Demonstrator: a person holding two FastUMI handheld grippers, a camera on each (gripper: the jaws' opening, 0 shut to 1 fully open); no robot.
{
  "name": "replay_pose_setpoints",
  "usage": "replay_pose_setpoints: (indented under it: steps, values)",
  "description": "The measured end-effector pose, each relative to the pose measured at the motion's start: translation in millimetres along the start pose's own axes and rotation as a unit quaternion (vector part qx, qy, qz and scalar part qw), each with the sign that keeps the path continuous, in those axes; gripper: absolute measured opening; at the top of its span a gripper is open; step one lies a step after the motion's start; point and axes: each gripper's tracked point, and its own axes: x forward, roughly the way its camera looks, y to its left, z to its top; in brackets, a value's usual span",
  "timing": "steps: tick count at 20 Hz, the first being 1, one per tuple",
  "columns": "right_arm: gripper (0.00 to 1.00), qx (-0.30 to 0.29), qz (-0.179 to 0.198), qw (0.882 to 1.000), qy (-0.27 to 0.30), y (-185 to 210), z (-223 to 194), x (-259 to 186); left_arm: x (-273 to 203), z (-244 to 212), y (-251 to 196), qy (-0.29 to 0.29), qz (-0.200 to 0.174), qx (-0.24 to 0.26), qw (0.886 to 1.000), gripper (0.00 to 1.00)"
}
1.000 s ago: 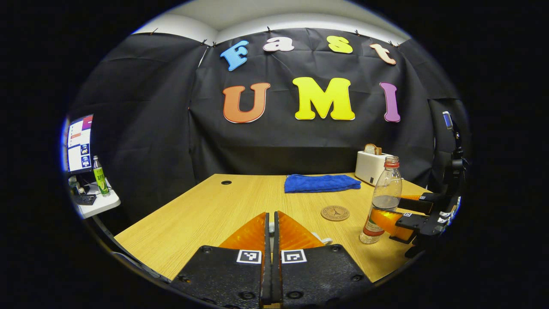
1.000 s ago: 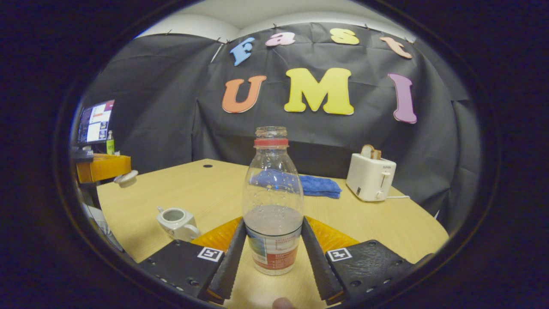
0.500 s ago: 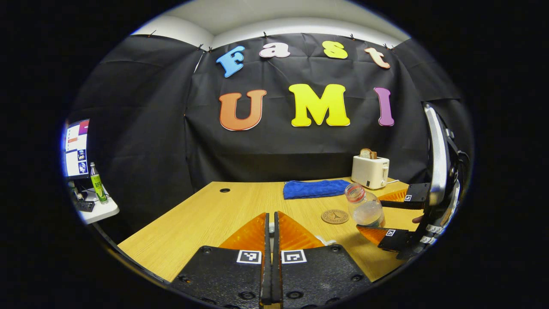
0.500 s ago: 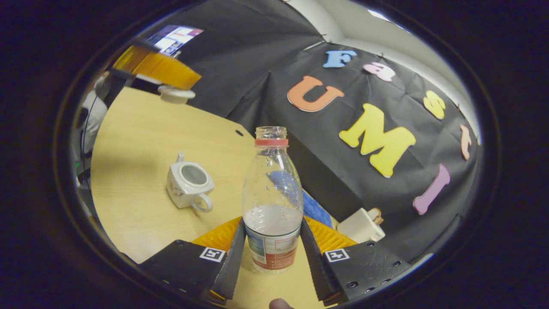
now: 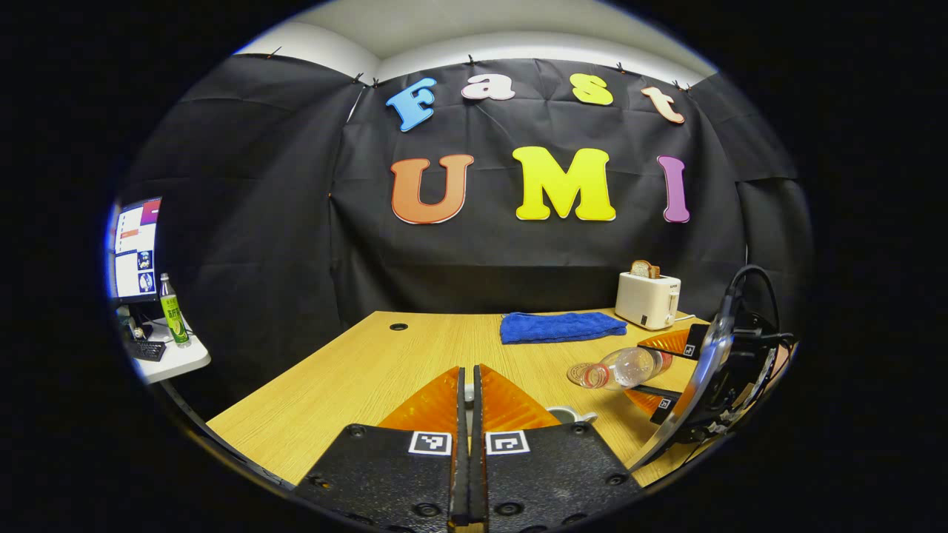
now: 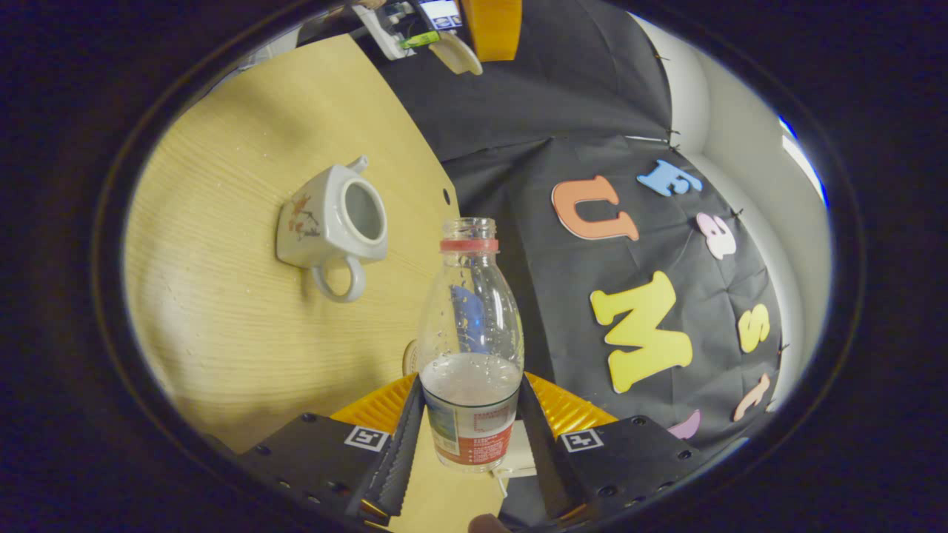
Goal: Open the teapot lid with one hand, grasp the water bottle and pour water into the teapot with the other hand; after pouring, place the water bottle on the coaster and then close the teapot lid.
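No word, number or brand can be read. The water bottle [image 6: 471,326] wears a red and white label [image 6: 474,437] low on its body, its print too small to make out. Square black-and-white coded markers [image 6: 364,437] sit on the right gripper [image 6: 470,385], one just to each side of the bottle's base. The left gripper [image 5: 468,374], well to the left of the bottle, carries a like pair [image 5: 430,443]. Behind the bottle, the toaster [image 5: 648,300] shows a tiny dark mark on its front, illegible. The teapot [image 6: 326,222] beyond the bottle's mouth bears a painted motif, not lettering.
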Motion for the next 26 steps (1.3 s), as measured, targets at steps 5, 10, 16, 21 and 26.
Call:
replay_pose_setpoints:
  steps: [5,10,16,21,26]
  values:
    - [0.7,-0.09,-0.005,0.996,-0.015,-1.7,2.2,9.2,1.1,-3.6,-1.2,0.007,-0.003,0.006,1.0,0.03]
    - [0.7,-0.145,-0.01,0.989,-0.021,0.7,5.8,14.3,0.3,-2.8,0.0,0.006,-0.003,0.007,1.0,0.03]
    - [0.7,-0.193,-0.023,0.98,-0.032,-5.8,15.3,16.8,0.5,-4.2,2.0,0.01,0.001,0.002,1.0,0.03]
    - [0.7,-0.23,-0.037,0.972,-0.038,-11.1,19.4,18.0,-1.1,-1.0,4.9,0.007,0.003,-0.003,1.0,0.03]
    - [0.69,-0.255,-0.048,0.965,-0.041,-19.4,23.6,16.1,-3.1,1.7,6.2,0.003,0.002,-0.004,1.0,0.03]
